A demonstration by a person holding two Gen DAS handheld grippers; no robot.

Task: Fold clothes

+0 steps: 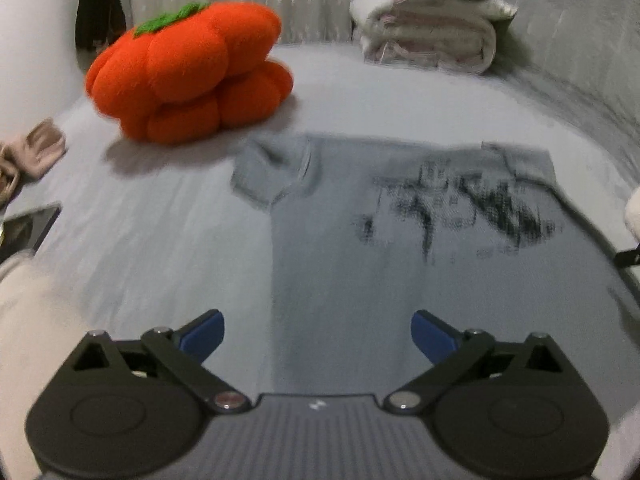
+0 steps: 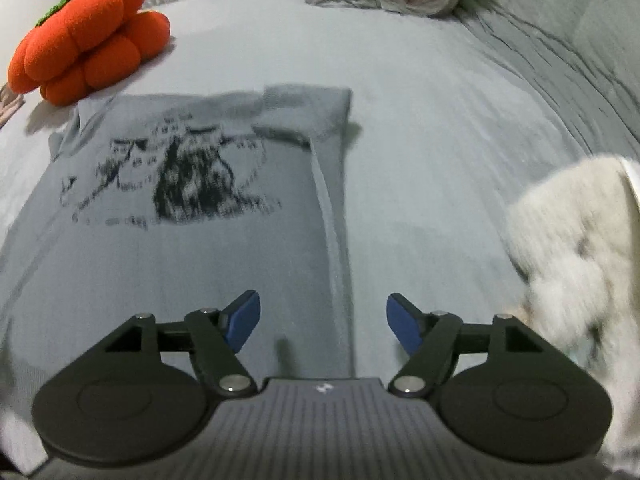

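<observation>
Both grippers, left (image 1: 318, 332) and right (image 2: 323, 322), hang spread and empty over the tee's (image 1: 400, 248) near end. Its long axis runs straight away from me on the bed (image 2: 420, 140); right side lies folded in, left sleeve out (left gripper nearer).

A grey T-shirt (image 2: 192, 208) with a dark printed picture lies flat on a grey bed (image 2: 440, 140), its right side folded inward. The right gripper (image 2: 323, 326) hovers over its lower right edge, blue-padded fingers (image 2: 244, 322) spread apart, holding nothing.
</observation>
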